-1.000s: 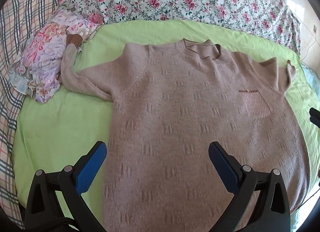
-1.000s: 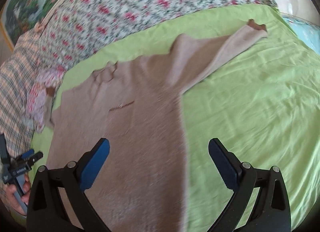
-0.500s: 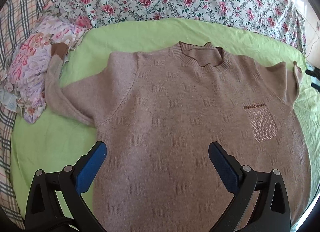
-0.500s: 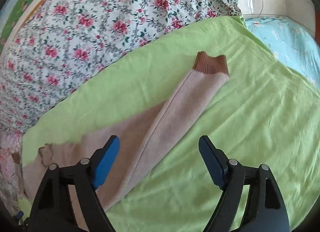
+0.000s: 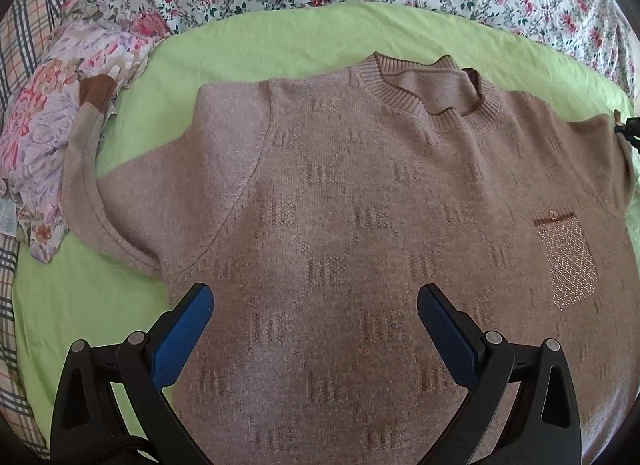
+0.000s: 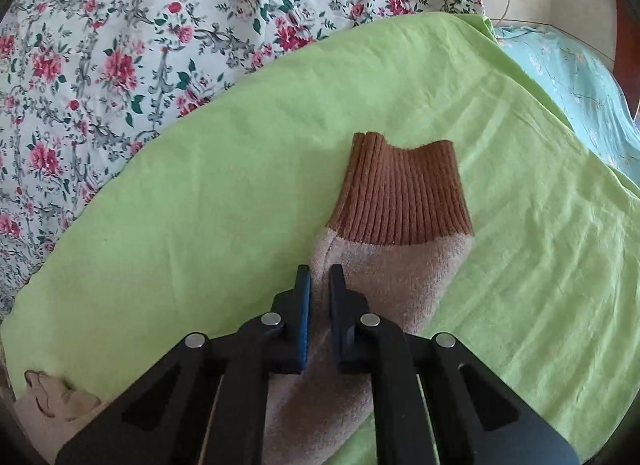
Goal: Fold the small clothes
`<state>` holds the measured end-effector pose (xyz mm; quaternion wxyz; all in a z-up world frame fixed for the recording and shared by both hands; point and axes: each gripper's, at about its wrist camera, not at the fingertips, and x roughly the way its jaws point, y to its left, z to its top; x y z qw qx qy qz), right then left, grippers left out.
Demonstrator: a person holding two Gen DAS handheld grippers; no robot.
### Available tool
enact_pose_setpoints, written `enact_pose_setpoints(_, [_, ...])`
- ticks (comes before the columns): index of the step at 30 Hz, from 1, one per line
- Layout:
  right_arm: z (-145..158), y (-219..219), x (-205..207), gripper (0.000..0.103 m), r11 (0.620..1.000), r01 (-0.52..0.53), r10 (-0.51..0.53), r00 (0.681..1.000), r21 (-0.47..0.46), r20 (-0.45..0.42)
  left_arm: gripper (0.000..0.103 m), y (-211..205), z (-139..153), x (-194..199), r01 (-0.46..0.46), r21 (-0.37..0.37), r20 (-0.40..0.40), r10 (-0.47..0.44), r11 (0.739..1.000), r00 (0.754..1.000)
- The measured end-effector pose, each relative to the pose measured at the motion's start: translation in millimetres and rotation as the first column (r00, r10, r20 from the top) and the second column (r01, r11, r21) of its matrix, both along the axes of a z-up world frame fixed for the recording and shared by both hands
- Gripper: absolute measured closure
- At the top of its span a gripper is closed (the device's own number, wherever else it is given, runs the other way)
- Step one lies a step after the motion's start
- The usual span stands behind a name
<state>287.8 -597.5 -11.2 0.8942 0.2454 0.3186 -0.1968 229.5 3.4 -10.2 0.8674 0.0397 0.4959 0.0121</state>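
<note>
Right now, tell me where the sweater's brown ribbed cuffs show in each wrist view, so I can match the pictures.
Left wrist view: one brown cuff at upper left, lying on the floral cloth bundle; the other sleeve's end is at the far right edge, barely visible.
Right wrist view: brown cuff at centre, just beyond the right gripper, which pinches that sleeve.
Shared landmark: green sheet.
</note>
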Motion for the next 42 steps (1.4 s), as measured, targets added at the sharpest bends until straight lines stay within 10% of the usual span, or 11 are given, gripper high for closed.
enact_pose_setpoints(9, [42.5, 104.3, -48.7, 0.095, 0.955, -0.286, 0.263, 0.941, 0.085, 0.214, 0.001, -3.5, 9.6, -16.5, 0.026, -0.061, 0.033, -0.024, 0.998, 0.999])
enact_pose_setpoints(21, [30.1, 347.2, -53.4, 0.095, 0.677, -0.695, 0.627, 0.717, 0.242, 0.304, 0.001, 26.1, 12.1, -42.7, 0.022, -0.253, 0.045, -0.011, 0.967, 0.999])
enact_pose_setpoints(28, [-22.1, 428.3, -54.1, 0.092, 0.586, -0.761, 0.750, 0.639, 0.280, 0.168, 0.001, 51.0, 6.8, -42.3, 0.004, -0.415, 0.031, 0.010, 0.910, 0.999])
enact_pose_setpoints(30, [-36.1, 434.9, -53.5, 0.089, 0.576, -0.758, 0.768, 0.630, 0.308, 0.115, 0.001, 52.1, 4.7, -38.5, 0.011, -0.442, 0.032, 0.003, 0.897, 0.999])
enact_pose_setpoints(34, [-42.1, 422.8, -67.3, 0.048, 0.558, -0.758, 0.766, 0.627, 0.337, 0.142, 0.001, 44.1, -1.0, -23.7, 0.048, -0.514, 0.023, -0.042, 0.856, 0.999])
enact_pose_setpoints(42, [-21.8, 371.9, -111.9, 0.045, 0.668, -0.688, 0.682, 0.718, 0.282, 0.136, 0.002, 11.0, -37.2, 40.9, 0.033, -0.684, -0.075, -0.115, 0.729, 0.990])
